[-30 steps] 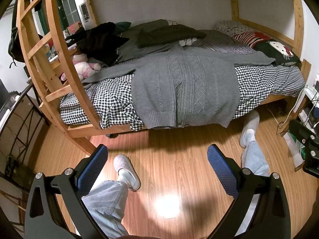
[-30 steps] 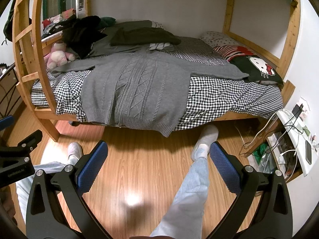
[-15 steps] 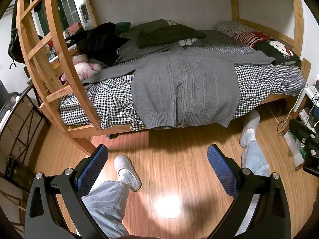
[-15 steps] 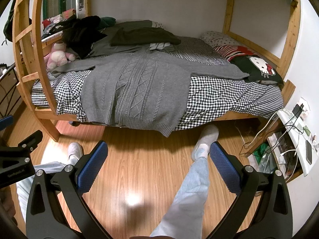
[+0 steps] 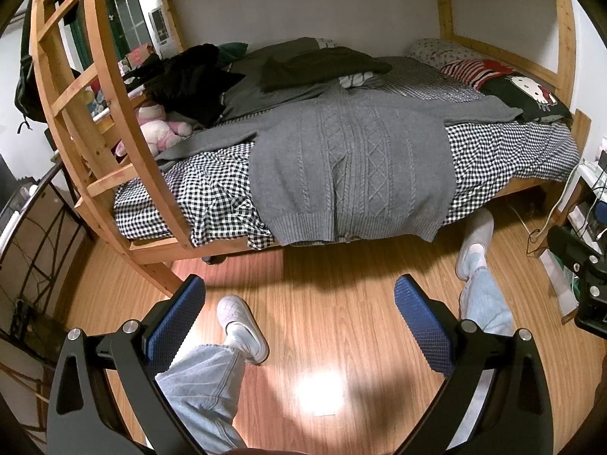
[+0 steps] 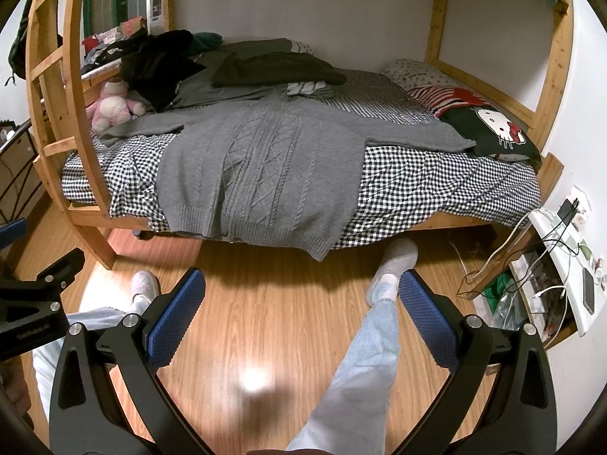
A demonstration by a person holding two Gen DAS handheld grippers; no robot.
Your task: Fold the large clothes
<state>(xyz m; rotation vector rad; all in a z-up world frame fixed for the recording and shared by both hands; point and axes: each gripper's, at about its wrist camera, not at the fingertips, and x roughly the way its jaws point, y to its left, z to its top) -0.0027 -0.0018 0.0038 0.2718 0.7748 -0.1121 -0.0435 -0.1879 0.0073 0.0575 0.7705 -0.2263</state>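
Nothing has shifted since the frames a second ago: both claws hang in the same spots over the floor, and the sweater lies as it did. 1 grey cable-knit sweater (image 5: 353, 167) is spread flat on the bed (image 5: 504, 151), its 2 sleeves stretched out to either side and its ribbed hem drooping over the near edge of the mattress. The bedding under it is a black-and-white checked sheet. The left claw (image 5: 299, 303) is released, its 2 blue, dimpled pads (image 5: 174, 314) wide apart with nothing between them, well short of the sweater. The right claw (image 6: 301, 299) is spread the same way and also empty.

Behind the sweater lie dark clothes in a heap (image 5: 189, 79) and 1 folded dark garment (image 5: 322, 64); how many pieces the heap holds is hard to tell. 1 pink plush toy (image 5: 159, 129) sits by the wooden ladder (image 5: 72, 87) of the bunk frame. 2 pillows rest at the far right end, 1 black with a cartoon cat (image 5: 527, 94), 1 pale and dotted (image 5: 440, 47). The floor is glossy wood-grain planks (image 5: 334, 303), where the person's 2 white shoes (image 5: 242, 322) and pale denim legs show.
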